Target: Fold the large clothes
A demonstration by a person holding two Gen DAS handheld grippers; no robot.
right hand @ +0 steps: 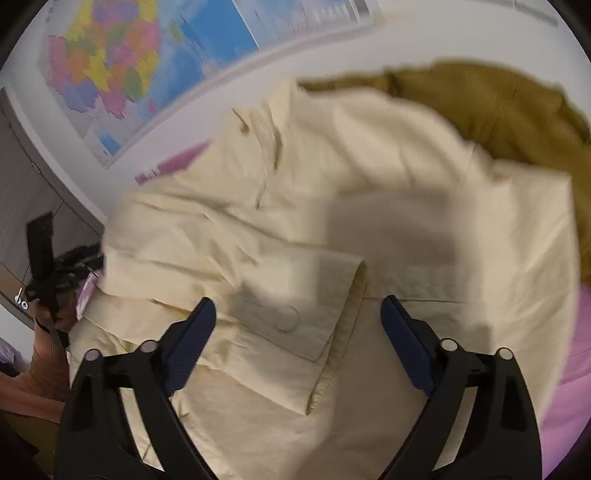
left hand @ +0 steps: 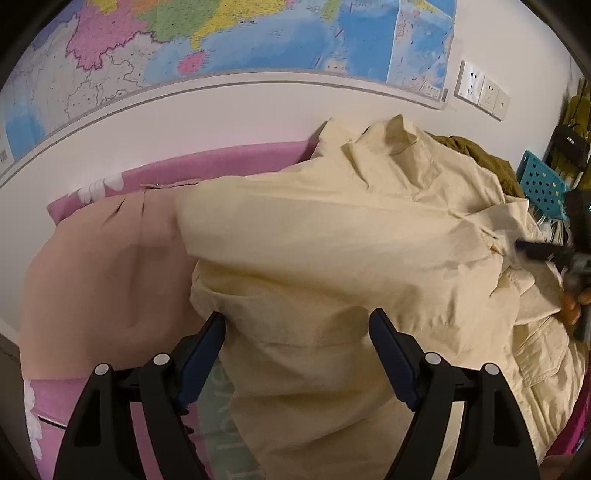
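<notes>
Pink bedding (left hand: 236,162) below a wall map (left hand: 229,33) holds a rumpled cream jacket (left hand: 332,236), beside a tan garment (left hand: 103,273). Left gripper (left hand: 297,332) and right gripper (right hand: 298,314) hover over the jacket, fingers spread, grasping nothing.

A colourful wall map (left hand: 229,33) ran across the top of the left wrist view, with a row of white wall sockets (left hand: 482,90) just to its right at the upper right of the frame. A pink bedsheet (left hand: 221,160) showed at centre left, and a blue perforated basket (left hand: 541,181) sat at the right edge. In the right wrist view the map hung at upper left.
</notes>
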